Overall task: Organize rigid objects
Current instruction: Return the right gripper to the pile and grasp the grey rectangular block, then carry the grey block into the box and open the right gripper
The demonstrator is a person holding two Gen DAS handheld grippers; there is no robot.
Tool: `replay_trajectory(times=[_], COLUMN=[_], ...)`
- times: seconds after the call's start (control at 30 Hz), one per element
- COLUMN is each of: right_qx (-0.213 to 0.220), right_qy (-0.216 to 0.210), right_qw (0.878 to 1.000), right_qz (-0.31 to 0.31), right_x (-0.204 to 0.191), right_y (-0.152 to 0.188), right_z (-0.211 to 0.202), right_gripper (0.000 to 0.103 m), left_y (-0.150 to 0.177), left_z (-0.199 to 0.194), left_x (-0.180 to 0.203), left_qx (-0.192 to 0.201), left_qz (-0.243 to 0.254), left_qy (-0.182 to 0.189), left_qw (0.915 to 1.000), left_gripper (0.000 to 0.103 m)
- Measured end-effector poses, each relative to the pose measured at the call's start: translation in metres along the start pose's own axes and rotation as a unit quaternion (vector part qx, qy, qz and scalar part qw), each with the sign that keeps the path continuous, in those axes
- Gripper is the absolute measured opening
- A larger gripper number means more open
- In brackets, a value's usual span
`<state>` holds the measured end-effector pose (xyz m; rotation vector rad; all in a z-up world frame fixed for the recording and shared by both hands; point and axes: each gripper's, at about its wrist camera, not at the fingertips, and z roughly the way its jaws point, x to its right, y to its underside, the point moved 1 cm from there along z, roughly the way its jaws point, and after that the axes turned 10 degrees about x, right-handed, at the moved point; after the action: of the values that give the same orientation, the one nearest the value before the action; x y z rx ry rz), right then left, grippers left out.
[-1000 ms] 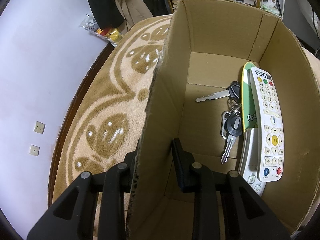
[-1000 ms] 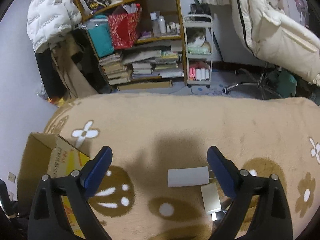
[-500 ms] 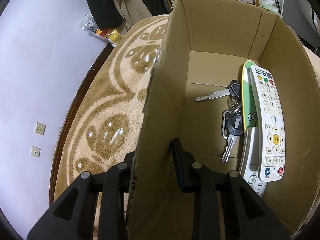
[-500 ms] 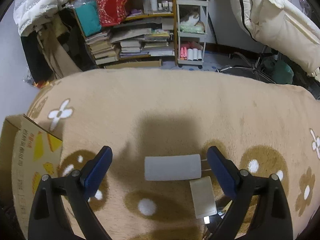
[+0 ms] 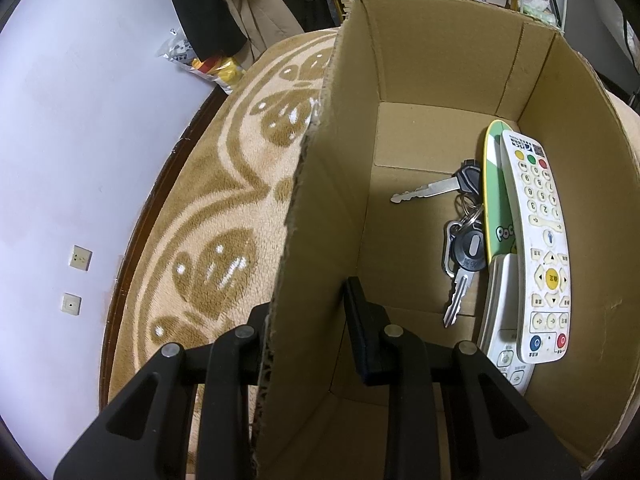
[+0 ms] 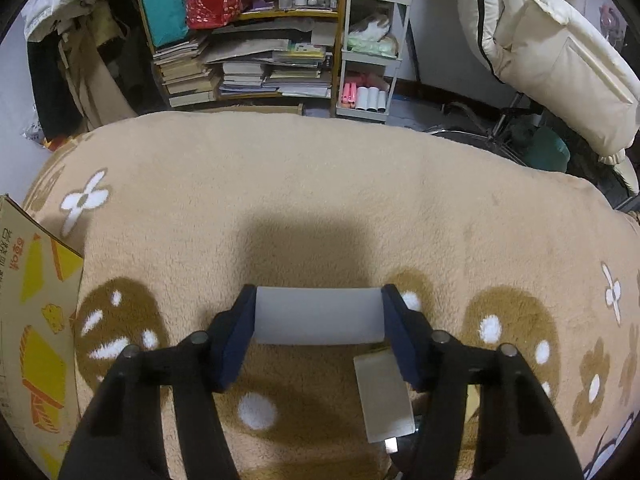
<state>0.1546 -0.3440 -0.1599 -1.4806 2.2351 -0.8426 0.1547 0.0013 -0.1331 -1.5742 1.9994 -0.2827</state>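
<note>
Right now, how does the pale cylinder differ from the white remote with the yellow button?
The pale cylinder is plain, round and unmarked; the white remote is flat, long and covered in buttons. The cylinder lies on the flowered blanket, pinched end to end by the right gripper; the remote already rests inside the cardboard box, beside keys. Both are pale and lie flat.

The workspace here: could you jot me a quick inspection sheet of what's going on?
Surface: tan plush blanket with flower prints.
Job's things: cardboard box holding white remote, keys; white cylinder and flat grey card on the blanket.
Clutter: nothing seen on the blanket.
Grippers: left hand-held gripper clamps the box wall; right hand-held gripper closed on the cylinder's ends.
Cables: nothing seen.
Surroundings: bookshelf, cart, jackets.
</note>
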Motion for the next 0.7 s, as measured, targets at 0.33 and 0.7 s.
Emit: replay_trajectory(times=[0.33,0.7], right_qx=[0.030,0.086], right_qy=[-0.008,-0.050], right_qw=[0.999,0.995], right_qz=[0.006,0.007], right_x=[-0.008,-0.035], right_y=[0.005,0.001], right_z=[-0.017,-0.056], right_gripper=[0.065,0.065], left_y=[0.000,0.000], left_z=[0.001,0.001], left_x=[-0.001,-0.002], left_qx=[0.000,0.000], left_qz=[-0.002,-0.001], left_qy=[0.002,0.001], left_qw=[1.0000,1.0000], left_gripper=[0.027,0.027])
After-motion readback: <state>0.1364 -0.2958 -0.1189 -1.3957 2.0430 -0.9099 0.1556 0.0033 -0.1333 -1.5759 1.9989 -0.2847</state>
